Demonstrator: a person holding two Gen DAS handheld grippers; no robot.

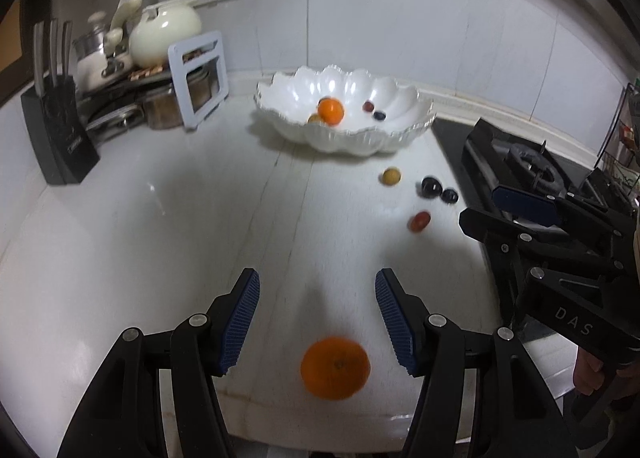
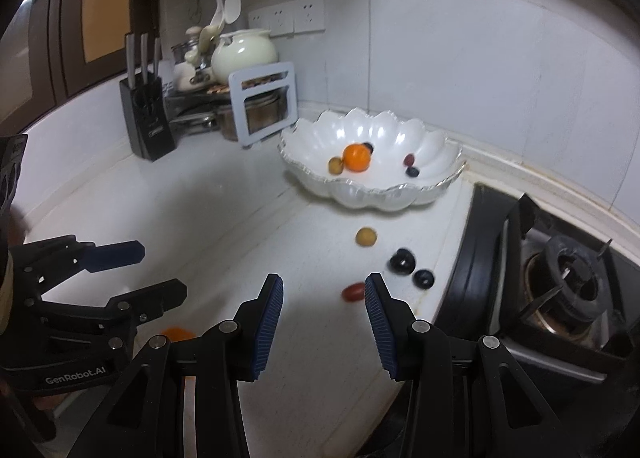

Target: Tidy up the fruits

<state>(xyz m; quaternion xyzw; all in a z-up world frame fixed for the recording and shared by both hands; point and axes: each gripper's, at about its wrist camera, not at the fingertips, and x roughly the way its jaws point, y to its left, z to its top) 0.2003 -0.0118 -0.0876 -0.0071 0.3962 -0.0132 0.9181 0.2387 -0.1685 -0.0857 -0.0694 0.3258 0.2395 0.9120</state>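
Observation:
A white scalloped bowl (image 1: 400,130) (image 2: 432,186) at the back of the counter holds an orange (image 1: 331,110) (image 2: 356,157) and a few small fruits. An orange (image 1: 335,368) lies on the counter between my open left gripper's (image 1: 317,290) fingers, near their bases; only a sliver of it (image 2: 178,333) shows in the right wrist view. A yellow-green fruit (image 1: 391,176) (image 2: 366,237), two dark plums (image 1: 431,186) (image 2: 401,261) and a red fruit (image 1: 419,221) (image 2: 353,292) lie loose on the counter. My right gripper (image 2: 324,290) is open and empty, its right fingertip beside the red fruit.
A gas stove (image 1: 532,170) (image 2: 560,278) borders the counter on the right. A black knife block (image 1: 58,130) (image 2: 146,118), a grey rack (image 1: 200,78) (image 2: 264,102) and a cream pot (image 1: 164,32) (image 2: 244,52) stand at the back left.

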